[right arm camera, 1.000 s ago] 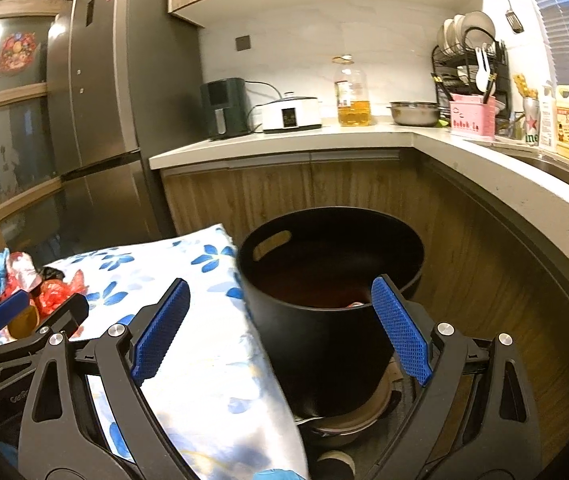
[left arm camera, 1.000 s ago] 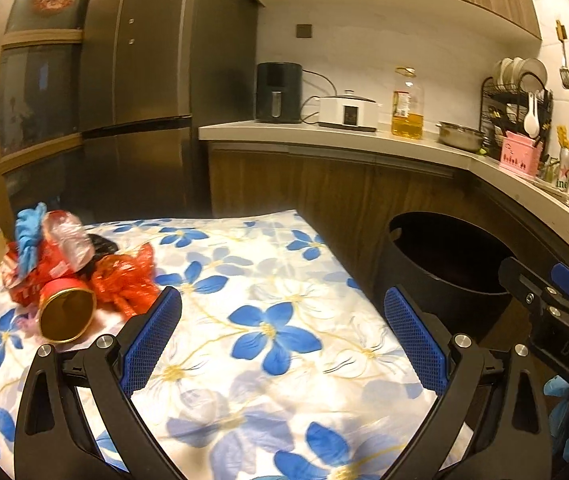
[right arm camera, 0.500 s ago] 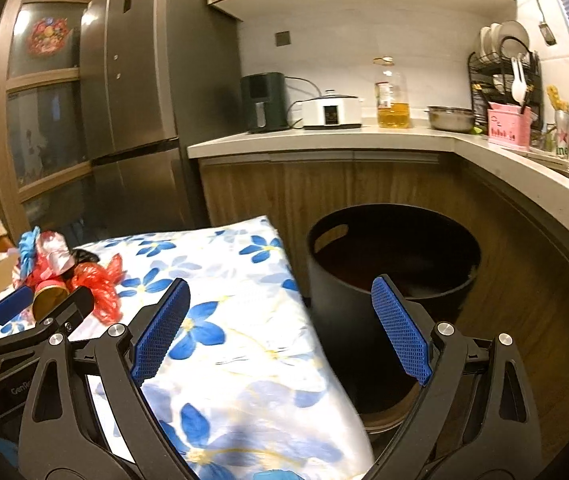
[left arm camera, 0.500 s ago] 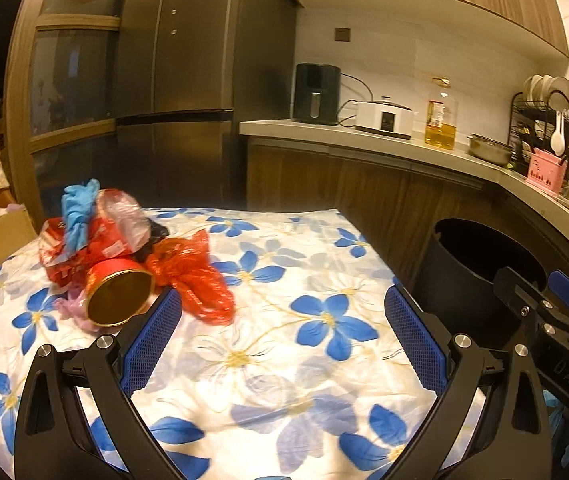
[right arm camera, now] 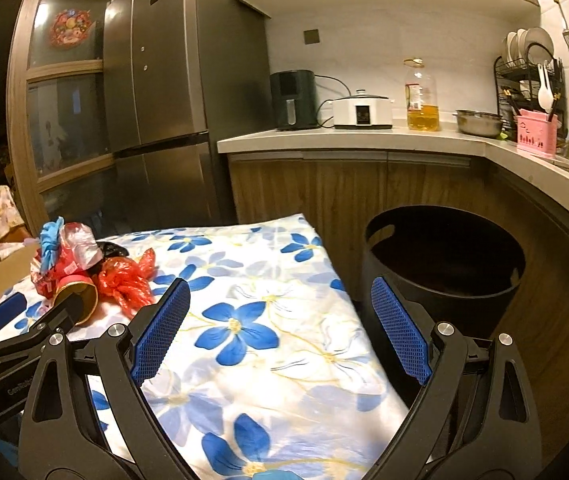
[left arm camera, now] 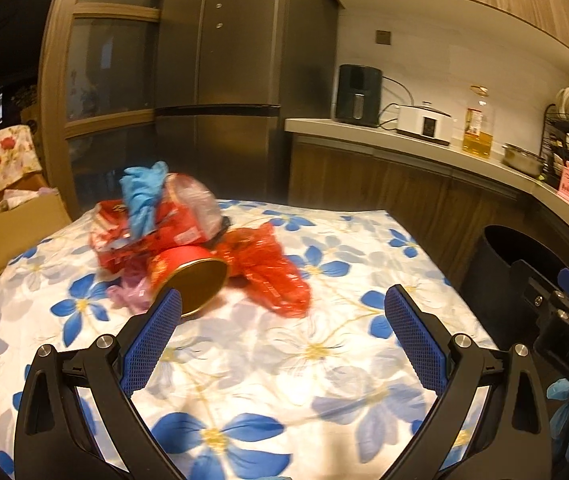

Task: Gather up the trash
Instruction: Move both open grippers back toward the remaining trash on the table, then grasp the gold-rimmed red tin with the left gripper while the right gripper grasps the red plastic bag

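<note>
Trash pile: heaped at the far left part of the table, well apart from the bin; slightly blurred in the left wrist view.
Red can: cylinder lying on its side, gold open end facing the camera, red printed wall.
Red plastic bag: thin, glossy, crumpled film, touching the can's right side.
Blue glove: limp, rubbery, draped on top of the pile.
Clear wrapper: crinkled, see-through film beside the glove.
Tablecloth: white fabric printed with blue flowers, soft folds.
Bin: round, black, matte, open top with a handle slot in the rim; stands on the floor just beside the table's right edge.
Left gripper: blue textured pads wide apart, nothing between them; low over the cloth, near the can.
Right gripper: pads spread, nothing held; between table edge and bin.
</note>
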Motion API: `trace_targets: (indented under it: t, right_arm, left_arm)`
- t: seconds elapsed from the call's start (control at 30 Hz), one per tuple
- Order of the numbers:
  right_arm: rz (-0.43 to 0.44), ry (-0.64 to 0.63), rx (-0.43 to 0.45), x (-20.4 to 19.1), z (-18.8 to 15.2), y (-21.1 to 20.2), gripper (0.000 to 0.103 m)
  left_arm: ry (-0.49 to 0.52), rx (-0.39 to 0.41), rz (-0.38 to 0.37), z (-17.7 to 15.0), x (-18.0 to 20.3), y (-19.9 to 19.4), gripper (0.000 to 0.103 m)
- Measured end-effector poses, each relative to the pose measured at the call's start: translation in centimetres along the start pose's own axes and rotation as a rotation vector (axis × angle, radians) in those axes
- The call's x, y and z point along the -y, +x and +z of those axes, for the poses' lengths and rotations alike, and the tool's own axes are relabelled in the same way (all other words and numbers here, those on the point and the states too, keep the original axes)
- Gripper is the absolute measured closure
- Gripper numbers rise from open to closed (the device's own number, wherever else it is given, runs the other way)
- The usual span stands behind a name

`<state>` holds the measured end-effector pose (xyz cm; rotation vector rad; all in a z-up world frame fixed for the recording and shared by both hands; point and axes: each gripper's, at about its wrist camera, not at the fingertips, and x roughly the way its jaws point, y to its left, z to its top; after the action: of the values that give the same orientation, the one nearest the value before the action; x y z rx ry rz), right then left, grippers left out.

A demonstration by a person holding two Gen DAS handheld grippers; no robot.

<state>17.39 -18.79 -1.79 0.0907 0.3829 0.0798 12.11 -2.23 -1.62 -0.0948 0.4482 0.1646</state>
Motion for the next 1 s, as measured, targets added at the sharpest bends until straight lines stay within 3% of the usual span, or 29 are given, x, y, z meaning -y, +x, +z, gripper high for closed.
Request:
trace_targets:
  t: [0.57, 0.73, 0.83, 0.93, 1.0]
  right_arm:
    - [0.109, -0.082, -0.033, -7.4, -1.5, 5.0, 0.014]
    - [0.129, -0.092, -0.055, -8.9, -1.6, 7.1, 0.018]
    - [0.143, -0.106, -0.069, -9.8, -1.7, 8.2, 0.024]
    - [0.156, -0.123, -0.087, -10.8, -1.9, 9.3, 0.029]
    - [0.163, -0.136, -0.096, -11.4, -2.0, 9.8, 0.031]
  left_arm:
    - [-0.058, -0.015, 0.171, -0.8, -8.3, 2.6, 0.006]
    - [-0.056, -0.060, 0.184, -0.6, -9.2, 4.6, 0.013]
    - [-0.048, -0.097, 0.178, -0.6, -9.1, 5.8, 0.029]
    - [-0.030, -0.136, 0.174, -0.7, -8.8, 6.8, 0.053]
    - [-0.026, -0.158, 0.171, -0.8, -8.7, 7.3, 0.073]
